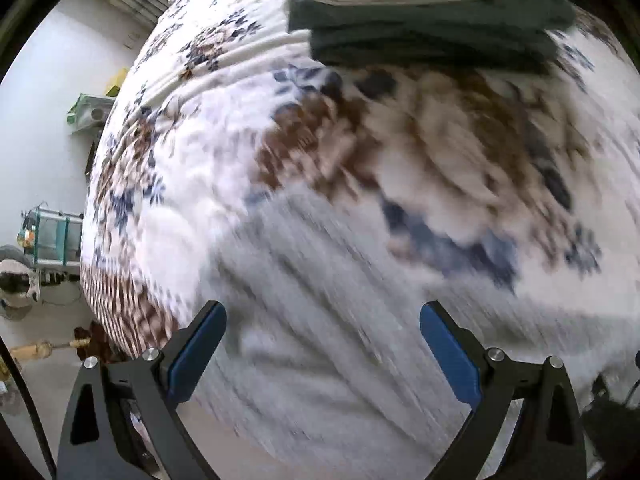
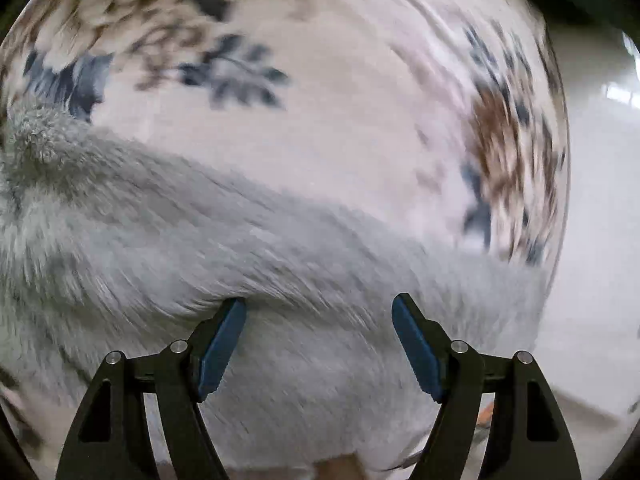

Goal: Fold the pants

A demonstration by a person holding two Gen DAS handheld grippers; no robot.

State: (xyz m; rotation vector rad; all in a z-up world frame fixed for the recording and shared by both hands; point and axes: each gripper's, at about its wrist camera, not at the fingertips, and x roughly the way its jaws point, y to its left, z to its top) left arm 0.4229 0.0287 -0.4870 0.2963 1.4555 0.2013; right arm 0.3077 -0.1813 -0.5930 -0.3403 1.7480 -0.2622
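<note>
Flowered bed cover (image 1: pixel 192 168) is seen under fluffy grey pants (image 2: pixel 200 240). Both jaws are spread, nothing pinched: left gripper (image 1: pixel 322 320), right gripper (image 2: pixel 319 312). Next, an edge likely must be grabbed for a fold.

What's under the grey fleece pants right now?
The grey fleece pants lie on the floral bedspread, which shows all around them. What sits beneath the pants themselves is covered. Neither set of tongs grips them.
</note>
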